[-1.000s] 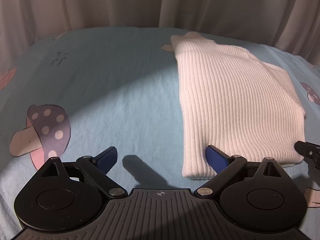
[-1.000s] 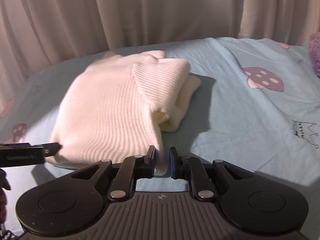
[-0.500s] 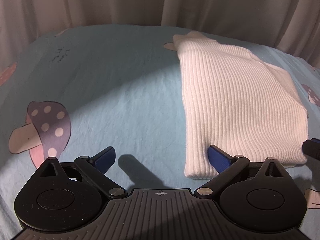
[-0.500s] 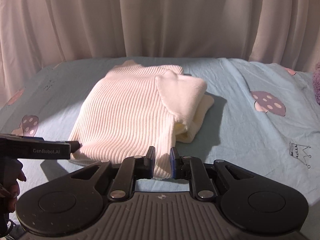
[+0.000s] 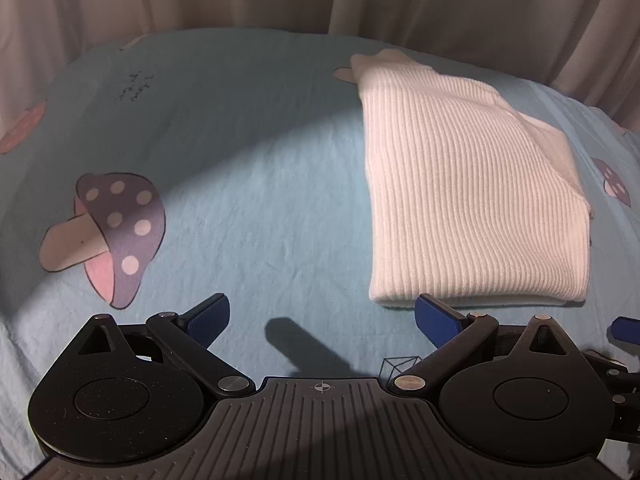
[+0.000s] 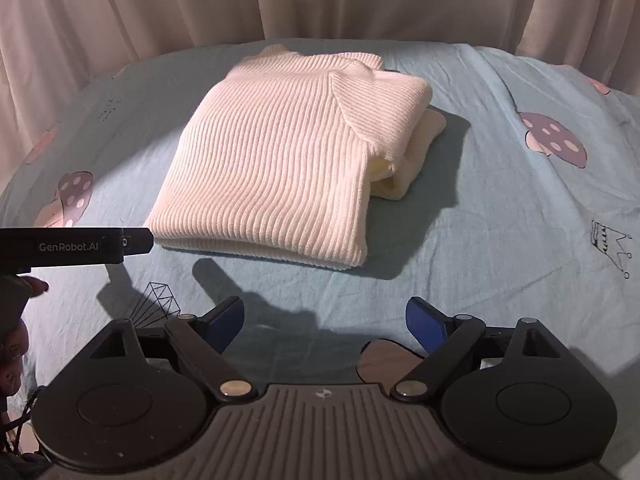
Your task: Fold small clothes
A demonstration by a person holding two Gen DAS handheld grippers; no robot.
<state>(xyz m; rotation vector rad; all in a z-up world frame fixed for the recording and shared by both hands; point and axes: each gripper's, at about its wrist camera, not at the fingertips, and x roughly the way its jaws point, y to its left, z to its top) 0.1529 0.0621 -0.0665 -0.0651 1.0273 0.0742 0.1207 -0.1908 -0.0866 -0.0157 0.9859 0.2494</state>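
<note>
Blue sheet (image 6: pixel 500 208) holds folded sweater (image 6: pixel 280 160); left tool (image 5: pixel 322 318) and right tool (image 6: pixel 324 320) hover low, spread, empty.

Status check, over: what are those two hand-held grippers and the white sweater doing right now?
Left hand-held gripper open, empty. Right hand-held gripper open, empty, short of the sweater. White sweater folded on the blue sheet. Nothing in the way.

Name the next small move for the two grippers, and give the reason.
Probably draw both back from the white sweater. It lies folded in a neat stack on the blue sheet; the right gripper and left gripper are both open, short of its near hem, holding nothing.
</note>
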